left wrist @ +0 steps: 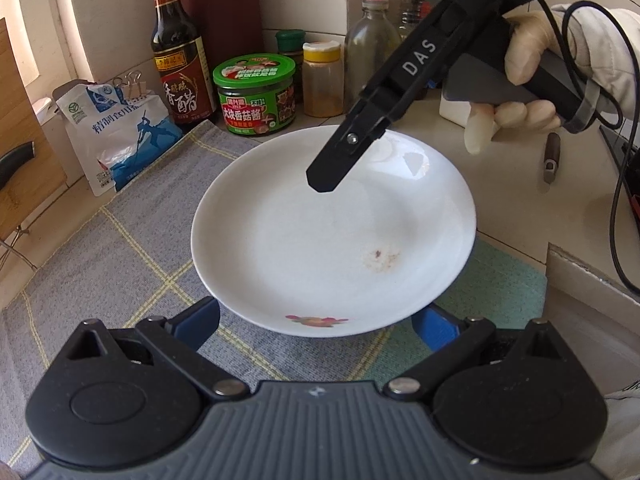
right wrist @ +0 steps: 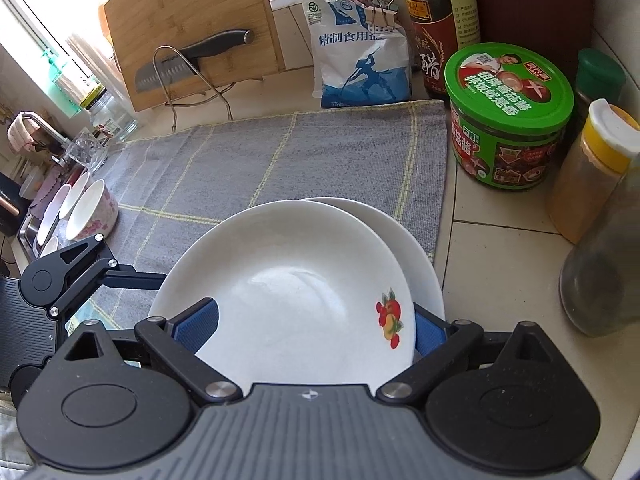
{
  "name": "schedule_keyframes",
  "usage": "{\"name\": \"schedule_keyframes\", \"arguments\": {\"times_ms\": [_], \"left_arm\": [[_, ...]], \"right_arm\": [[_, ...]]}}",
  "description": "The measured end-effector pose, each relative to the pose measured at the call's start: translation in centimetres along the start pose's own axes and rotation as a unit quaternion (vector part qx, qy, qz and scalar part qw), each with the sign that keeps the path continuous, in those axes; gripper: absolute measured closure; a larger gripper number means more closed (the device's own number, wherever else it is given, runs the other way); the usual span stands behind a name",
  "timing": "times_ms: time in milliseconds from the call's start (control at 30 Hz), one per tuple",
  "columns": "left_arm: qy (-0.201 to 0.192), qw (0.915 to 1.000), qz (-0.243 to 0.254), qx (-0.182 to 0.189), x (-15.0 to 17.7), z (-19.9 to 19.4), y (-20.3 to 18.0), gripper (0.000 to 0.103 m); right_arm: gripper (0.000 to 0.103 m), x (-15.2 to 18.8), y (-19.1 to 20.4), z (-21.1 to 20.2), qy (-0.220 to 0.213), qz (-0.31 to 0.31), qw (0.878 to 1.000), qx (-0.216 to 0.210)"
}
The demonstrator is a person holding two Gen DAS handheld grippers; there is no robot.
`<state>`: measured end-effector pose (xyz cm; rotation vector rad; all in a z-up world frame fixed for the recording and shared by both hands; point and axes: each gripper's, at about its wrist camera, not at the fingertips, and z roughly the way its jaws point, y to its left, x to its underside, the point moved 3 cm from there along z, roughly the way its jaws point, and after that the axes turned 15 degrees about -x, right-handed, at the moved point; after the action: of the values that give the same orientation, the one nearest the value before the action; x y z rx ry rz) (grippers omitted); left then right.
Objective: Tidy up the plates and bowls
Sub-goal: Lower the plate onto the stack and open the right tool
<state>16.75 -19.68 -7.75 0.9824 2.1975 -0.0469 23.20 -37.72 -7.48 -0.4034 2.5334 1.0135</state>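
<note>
A white plate (left wrist: pixel 332 236) with a fruit print lies over the grey checked cloth (left wrist: pixel 120 248). My left gripper (left wrist: pixel 316 332) is open, its blue pads on either side of the plate's near rim. My right gripper (left wrist: pixel 320 184) hangs over the plate's far side. In the right wrist view two white plates overlap: the upper plate (right wrist: pixel 288 300) lies between the open blue pads of my right gripper (right wrist: pixel 316 328), and a second plate (right wrist: pixel 416 248) lies under it. My left gripper (right wrist: pixel 100 276) is at the left rim. Bowls (right wrist: pixel 92 208) stand in a rack at far left.
A green-lidded sauce jar (right wrist: pixel 508 116), vinegar bottle (right wrist: pixel 436 12), spice jars (right wrist: pixel 592 168), salt bag (right wrist: pixel 360 52) and a cutting board with a knife (right wrist: pixel 192 28) line the back. A sink tap (right wrist: pixel 36 128) is at far left.
</note>
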Motion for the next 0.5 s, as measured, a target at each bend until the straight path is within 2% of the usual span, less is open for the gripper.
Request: {"name": "schedule_keyframes", "arguments": {"times_ms": [500], "left_arm": [[0.011,0.9999,-0.001,-0.003,-0.2,1.1,-0.1,0.002]], "right_arm": [[0.000,0.7,0.4,-1.5,-0.004,-0.009,1.000,0.022]]}}
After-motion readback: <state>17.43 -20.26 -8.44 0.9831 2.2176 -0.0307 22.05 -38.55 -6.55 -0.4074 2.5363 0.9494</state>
